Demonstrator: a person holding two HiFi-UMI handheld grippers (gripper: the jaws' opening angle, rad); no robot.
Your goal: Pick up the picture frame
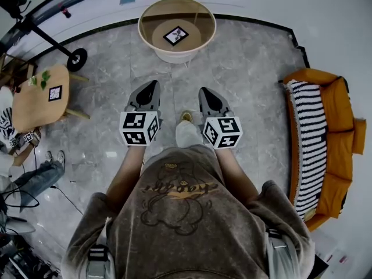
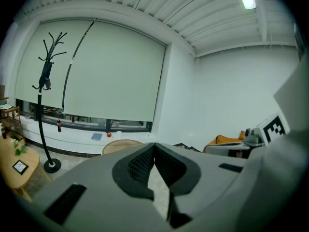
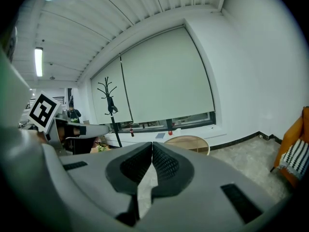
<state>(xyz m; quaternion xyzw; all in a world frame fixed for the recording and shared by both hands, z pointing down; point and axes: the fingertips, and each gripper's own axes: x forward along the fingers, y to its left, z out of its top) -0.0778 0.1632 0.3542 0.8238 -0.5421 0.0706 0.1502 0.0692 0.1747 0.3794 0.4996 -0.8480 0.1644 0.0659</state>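
Note:
A black picture frame [image 1: 175, 35] lies flat on the lower shelf of a round glass-topped table [image 1: 145, 17] ahead of me. My left gripper [image 1: 152, 85] and right gripper [image 1: 204, 91] are held side by side over the floor, well short of the table. Both are shut with nothing between the jaws. The table's top [image 2: 120, 146] peeps over my left gripper [image 2: 154, 145] in the left gripper view. It also shows as the round table [image 3: 188, 142] beyond my right gripper [image 3: 152, 144]. The frame is hidden in both gripper views.
An orange sofa [image 1: 332, 127] with a striped cushion [image 1: 311, 138] stands at the right. A small wooden table [image 1: 36, 100] with another frame [image 1: 55, 92] and a plant is at the left. A coat stand's base [image 1: 76, 58] rests near the back left. A person's legs [image 1: 36, 177] are at the left edge.

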